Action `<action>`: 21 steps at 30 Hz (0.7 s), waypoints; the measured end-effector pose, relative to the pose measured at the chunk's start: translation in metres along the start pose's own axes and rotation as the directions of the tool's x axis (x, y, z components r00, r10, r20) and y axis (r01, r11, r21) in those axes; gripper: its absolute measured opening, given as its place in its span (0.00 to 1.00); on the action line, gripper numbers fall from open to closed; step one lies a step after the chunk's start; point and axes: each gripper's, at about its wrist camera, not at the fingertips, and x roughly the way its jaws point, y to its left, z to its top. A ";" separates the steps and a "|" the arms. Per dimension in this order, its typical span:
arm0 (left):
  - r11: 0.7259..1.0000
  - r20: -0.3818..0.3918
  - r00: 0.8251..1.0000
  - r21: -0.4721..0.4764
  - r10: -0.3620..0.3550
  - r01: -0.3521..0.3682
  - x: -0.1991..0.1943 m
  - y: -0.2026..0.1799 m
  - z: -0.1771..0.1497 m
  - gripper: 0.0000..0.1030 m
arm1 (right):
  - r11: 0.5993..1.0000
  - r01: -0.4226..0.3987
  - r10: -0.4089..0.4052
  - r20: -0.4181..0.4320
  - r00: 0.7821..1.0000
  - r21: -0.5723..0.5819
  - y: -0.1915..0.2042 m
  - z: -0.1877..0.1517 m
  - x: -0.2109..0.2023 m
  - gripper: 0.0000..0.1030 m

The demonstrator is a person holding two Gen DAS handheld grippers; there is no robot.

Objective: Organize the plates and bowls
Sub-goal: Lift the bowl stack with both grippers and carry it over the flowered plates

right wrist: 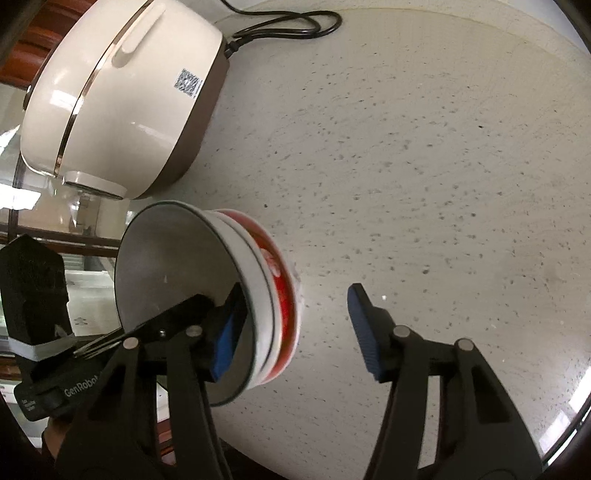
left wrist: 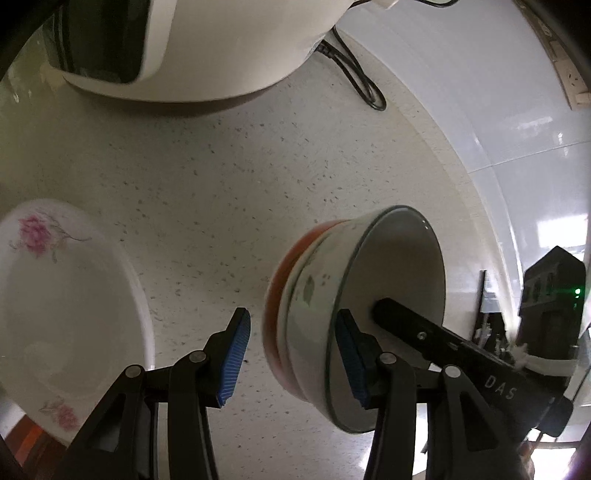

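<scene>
A stack of nested bowls, white on top and red below, sits tilted between the fingers of my left gripper. The gripper's right pad is inside the top bowl. Its left pad stands just clear of the stack's base, with counter showing between them. My right gripper has its left pad inside the same stack; its right pad is well clear of the base. Each view shows the other gripper's finger reaching into the bowl. Whether the stack rests on the counter I cannot tell. A white flowered plate lies at the left.
A cream rice cooker stands at the back of the speckled counter, its black cord looped behind it. A white tiled wall with a socket bounds the counter. Bare counter stretches beyond the stack.
</scene>
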 end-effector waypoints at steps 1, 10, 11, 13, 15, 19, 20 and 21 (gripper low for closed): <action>1.000 -0.001 1.000 0.004 -0.002 0.002 0.001 -0.001 -0.001 0.47 | 1.000 -0.024 0.024 -0.003 1.000 0.006 0.001 0.000 0.002 0.53; 0.999 -0.003 0.999 -0.002 -0.051 0.051 0.004 0.003 0.002 0.44 | 0.988 -0.152 0.152 -0.018 0.988 0.033 -0.002 -0.004 0.013 0.46; 0.998 -0.003 0.998 -0.009 -0.059 0.059 0.004 0.005 0.002 0.44 | 0.987 -0.159 0.159 -0.018 0.987 0.033 -0.004 -0.005 0.013 0.46; 0.997 -0.004 0.997 -0.018 -0.072 0.072 -0.001 0.010 0.000 0.42 | 0.985 -0.170 0.171 -0.017 0.985 0.036 -0.006 -0.005 0.014 0.46; 0.997 -0.003 0.997 -0.017 -0.077 0.077 -0.002 0.011 -0.002 0.42 | 0.986 -0.163 0.163 -0.016 0.986 0.027 -0.005 -0.006 0.013 0.45; 0.998 0.002 0.998 -0.006 -0.068 0.068 -0.002 0.008 -0.002 0.41 | 0.987 -0.156 0.156 -0.016 0.988 0.026 -0.012 -0.004 0.010 0.46; 0.998 0.001 0.998 -0.007 -0.068 0.068 -0.003 0.008 -0.002 0.41 | 0.988 -0.155 0.155 -0.016 0.988 0.026 -0.012 -0.004 0.008 0.46; 0.998 0.001 0.998 -0.006 -0.070 0.070 -0.003 0.008 -0.002 0.40 | 0.988 -0.154 0.154 -0.016 0.988 0.025 -0.012 -0.004 0.007 0.46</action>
